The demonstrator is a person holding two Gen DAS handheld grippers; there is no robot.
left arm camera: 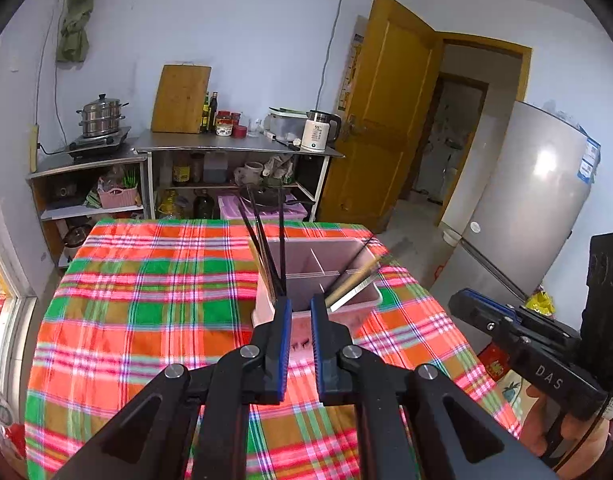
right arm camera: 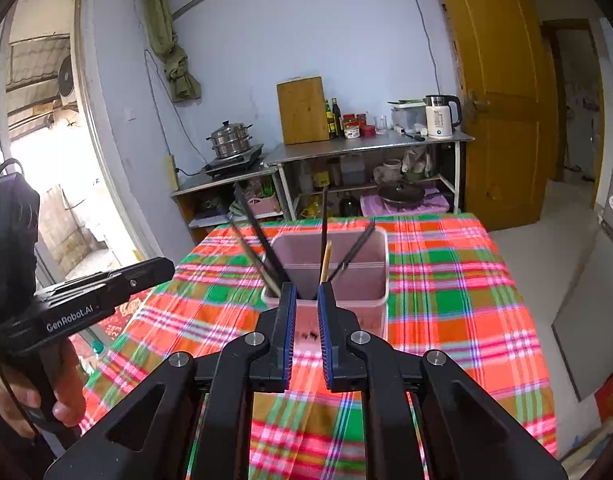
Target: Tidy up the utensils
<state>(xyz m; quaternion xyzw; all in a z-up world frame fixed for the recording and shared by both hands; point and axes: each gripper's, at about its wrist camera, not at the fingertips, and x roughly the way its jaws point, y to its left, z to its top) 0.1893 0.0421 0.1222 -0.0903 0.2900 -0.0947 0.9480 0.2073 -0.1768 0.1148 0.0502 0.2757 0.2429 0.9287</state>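
Pink bin (left arm camera: 358, 300) sits mid worktop (left arm camera: 146, 312) on the plaid cloth, chopsticks (left arm camera: 266, 248) leaning in its left slot, more sticks on the right; left tongs (left arm camera: 301, 304) and right tongs (right arm camera: 306, 292) both nearly closed, holding nothing, just short of the bin

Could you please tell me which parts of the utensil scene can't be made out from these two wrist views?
- Lower ends of the chopsticks: both views, hidden by the pink holder walls.
- Dark marking on the holder's front: both views, too small, flanked by the left gripper and right gripper fingers.
- Near table edge: both views, covered by gripper linkages.
- Light utensil: left wrist view, blurred.
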